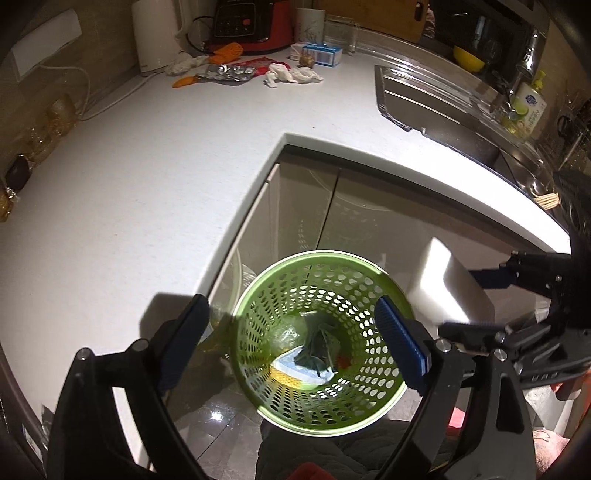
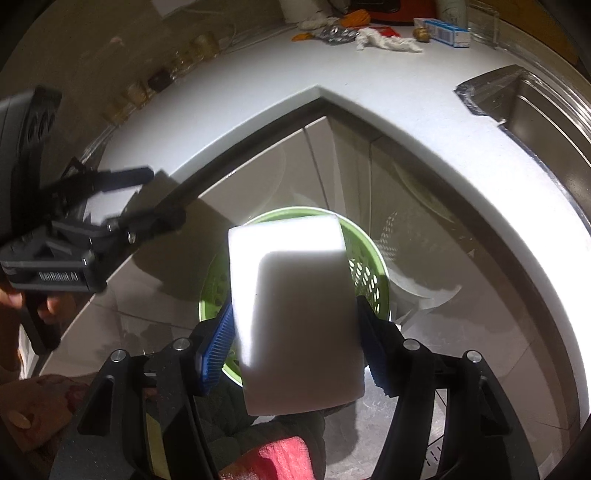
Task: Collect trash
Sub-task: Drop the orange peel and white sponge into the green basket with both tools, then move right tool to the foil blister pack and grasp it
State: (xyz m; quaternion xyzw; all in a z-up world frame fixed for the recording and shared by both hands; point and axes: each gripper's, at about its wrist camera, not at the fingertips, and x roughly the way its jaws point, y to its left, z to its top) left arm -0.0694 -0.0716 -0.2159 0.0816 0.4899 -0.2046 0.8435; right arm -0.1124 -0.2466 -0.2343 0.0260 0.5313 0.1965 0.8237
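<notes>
A green perforated bin (image 1: 317,339) stands on the floor below the counter corner, with wrappers lying in its bottom. My left gripper (image 1: 291,343) is open and empty right above the bin. My right gripper (image 2: 295,339) is shut on a white foam block (image 2: 295,310) and holds it over the bin (image 2: 365,273). The block also shows at the right in the left wrist view (image 1: 447,291). More trash lies at the back of the white counter (image 1: 147,184): crumpled white tissue (image 1: 291,75), a foil blister pack (image 1: 231,72), orange pieces (image 1: 225,53).
A steel sink (image 1: 443,107) with a tap and a soap bottle (image 1: 532,107) is at the right. A white kettle (image 1: 155,37), a red appliance (image 1: 251,26), a mug and a small box (image 1: 321,53) stand along the back wall. Jars line the left wall.
</notes>
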